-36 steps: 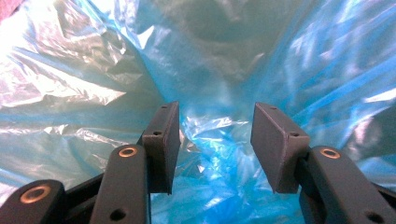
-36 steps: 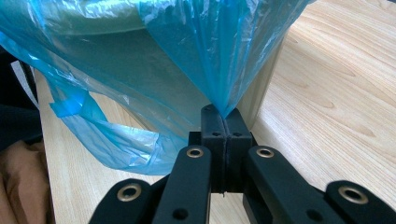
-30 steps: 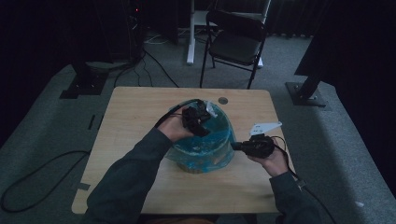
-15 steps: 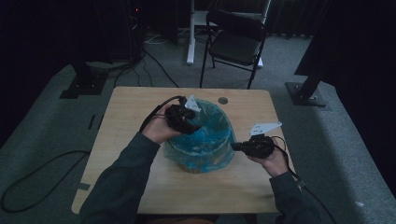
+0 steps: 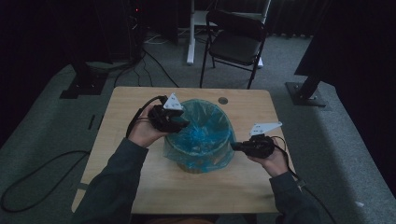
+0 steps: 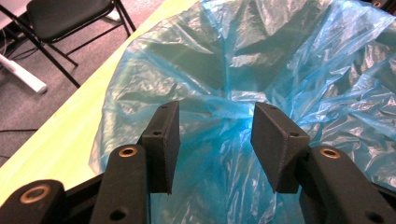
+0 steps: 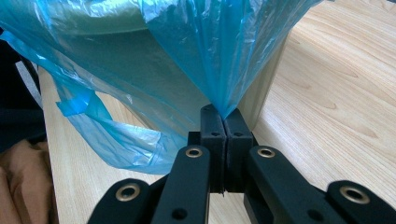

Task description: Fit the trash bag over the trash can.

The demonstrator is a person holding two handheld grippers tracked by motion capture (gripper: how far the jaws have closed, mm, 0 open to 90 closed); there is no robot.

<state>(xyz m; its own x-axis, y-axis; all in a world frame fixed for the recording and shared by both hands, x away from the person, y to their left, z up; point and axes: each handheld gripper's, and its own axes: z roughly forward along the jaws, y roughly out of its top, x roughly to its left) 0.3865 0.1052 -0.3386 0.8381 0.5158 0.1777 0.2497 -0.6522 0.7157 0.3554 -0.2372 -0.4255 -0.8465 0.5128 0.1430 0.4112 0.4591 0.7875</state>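
Note:
A pale bin [image 5: 196,164] lined with a blue plastic bag [image 5: 201,133] stands mid-table. My left gripper [image 5: 185,124] hovers at the bin's left rim. In the left gripper view the gripper [image 6: 215,112] is open, with the crumpled blue bag [image 6: 289,60] just beyond the pads and nothing pinched. My right gripper [image 5: 234,146] is at the bin's right side. The right gripper view shows the gripper [image 7: 223,114] shut on a gathered fold of the blue bag [image 7: 219,51], which is pulled outward over the bin wall [image 7: 266,93].
The wooden table [image 5: 140,182] has a round cable hole [image 5: 222,100] behind the bin. A black folding chair [image 5: 236,44] stands past the far edge. Cables [image 5: 32,186] and stand bases [image 5: 306,93] lie on the grey floor.
My left gripper has moved left, from over the bin's middle to its left rim, jaws still apart. The right gripper has kept its hold and place.

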